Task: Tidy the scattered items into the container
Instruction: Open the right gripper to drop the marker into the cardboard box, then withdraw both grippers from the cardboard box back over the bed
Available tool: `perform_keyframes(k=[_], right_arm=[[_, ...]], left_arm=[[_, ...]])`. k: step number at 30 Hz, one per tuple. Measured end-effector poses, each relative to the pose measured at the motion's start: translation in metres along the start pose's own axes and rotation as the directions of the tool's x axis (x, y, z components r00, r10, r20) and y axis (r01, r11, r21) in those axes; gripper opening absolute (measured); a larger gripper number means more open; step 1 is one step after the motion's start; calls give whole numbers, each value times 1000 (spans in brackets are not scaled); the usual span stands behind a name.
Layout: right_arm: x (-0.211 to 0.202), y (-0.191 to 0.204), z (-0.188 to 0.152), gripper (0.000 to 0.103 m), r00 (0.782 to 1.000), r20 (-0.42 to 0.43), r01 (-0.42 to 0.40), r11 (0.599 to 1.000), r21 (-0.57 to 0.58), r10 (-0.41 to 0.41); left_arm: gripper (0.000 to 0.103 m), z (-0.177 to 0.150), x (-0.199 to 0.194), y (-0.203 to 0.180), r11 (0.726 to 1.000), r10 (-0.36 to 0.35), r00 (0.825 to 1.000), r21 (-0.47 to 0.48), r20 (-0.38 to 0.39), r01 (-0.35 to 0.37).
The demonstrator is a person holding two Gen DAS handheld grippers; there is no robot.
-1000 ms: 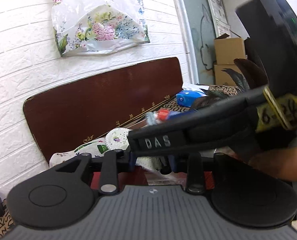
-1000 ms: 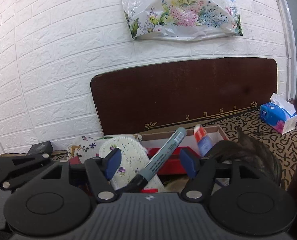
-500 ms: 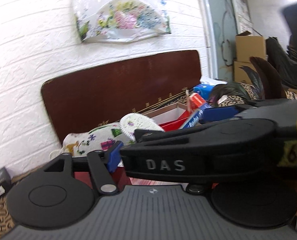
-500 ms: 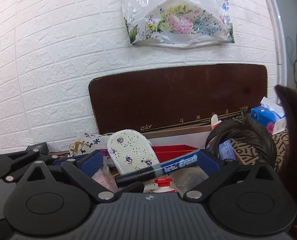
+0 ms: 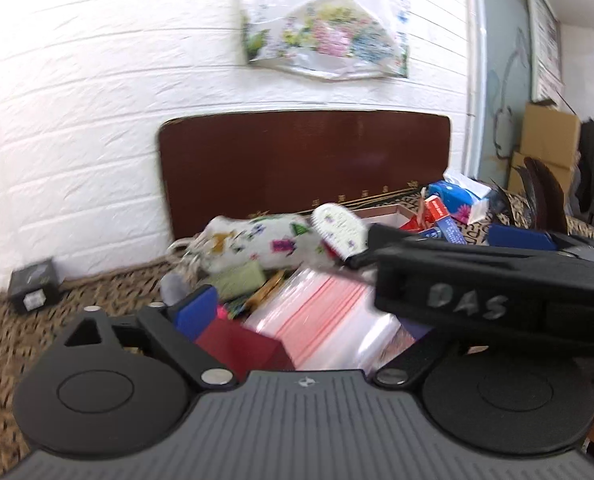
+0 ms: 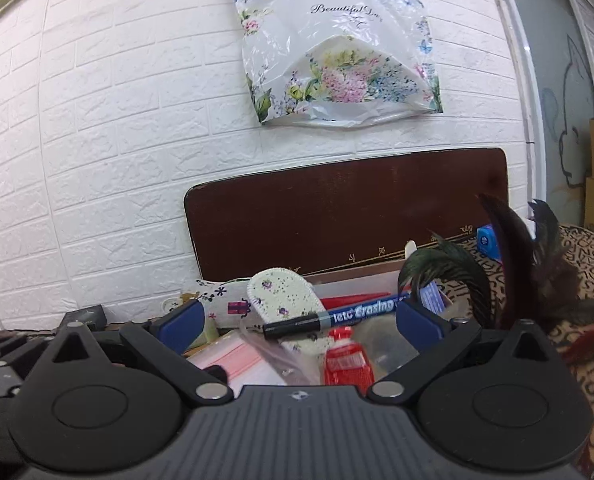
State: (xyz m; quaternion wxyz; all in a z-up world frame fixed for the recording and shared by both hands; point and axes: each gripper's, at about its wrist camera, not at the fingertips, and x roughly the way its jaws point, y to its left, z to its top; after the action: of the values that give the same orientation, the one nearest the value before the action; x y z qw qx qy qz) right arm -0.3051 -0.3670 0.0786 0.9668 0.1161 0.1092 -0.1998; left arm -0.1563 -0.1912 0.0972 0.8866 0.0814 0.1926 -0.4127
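Note:
My right gripper [image 6: 299, 322] stands wide open over the pile in the box [image 6: 357, 270]. A blue marker pen [image 6: 337, 314] lies flat between its pads on a floral insole [image 6: 285, 300], gripped by neither. My left gripper [image 5: 305, 316] has its jaws opening, with nothing between them, above a pack of clear zip bags [image 5: 325, 312] and the red box wall [image 5: 237, 344]. Its right finger is hidden behind the right gripper's black body [image 5: 469, 304]. A red-capped clear bottle [image 6: 345, 356] lies just under the marker.
A floral pouch [image 5: 257, 244] leans at the box's left. Dark feathers [image 6: 509, 248] stick up on the right. A blue tissue box [image 5: 457, 194] sits further back, a small black box [image 5: 33, 290] by the wall. A brown board [image 6: 345, 216] stands behind.
The right jaws have spread and the marker, gripped upright before, now lies flat on the pile. The left jaws have widened, and both grippers have drawn back from the box.

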Motion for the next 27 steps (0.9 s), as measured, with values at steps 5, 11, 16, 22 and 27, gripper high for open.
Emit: perform_keyframes(k=[5, 11, 16, 22, 27], right_arm=[[-14, 8, -18, 103, 1000, -13, 10, 1000, 11, -10], [-31, 13, -42, 103, 999, -14, 30, 999, 36, -30], [-50, 9, -47, 103, 1000, -10, 24, 999, 30, -23], [-55, 5, -51, 103, 1000, 11, 16, 996, 86, -17], [-52, 6, -60, 103, 1000, -12, 0, 996, 89, 1]], left_arm=[[103, -13, -7, 15, 996, 27, 998, -83, -50, -31], [103, -28, -15, 32, 988, 70, 993, -132, -94, -82], [103, -34, -25, 21, 988, 118, 988, -83, -96, -126], [103, -35, -28, 14, 987, 151, 988, -46, -45, -153], [103, -44, -15, 27, 989, 83, 988, -109, -131, -98]])
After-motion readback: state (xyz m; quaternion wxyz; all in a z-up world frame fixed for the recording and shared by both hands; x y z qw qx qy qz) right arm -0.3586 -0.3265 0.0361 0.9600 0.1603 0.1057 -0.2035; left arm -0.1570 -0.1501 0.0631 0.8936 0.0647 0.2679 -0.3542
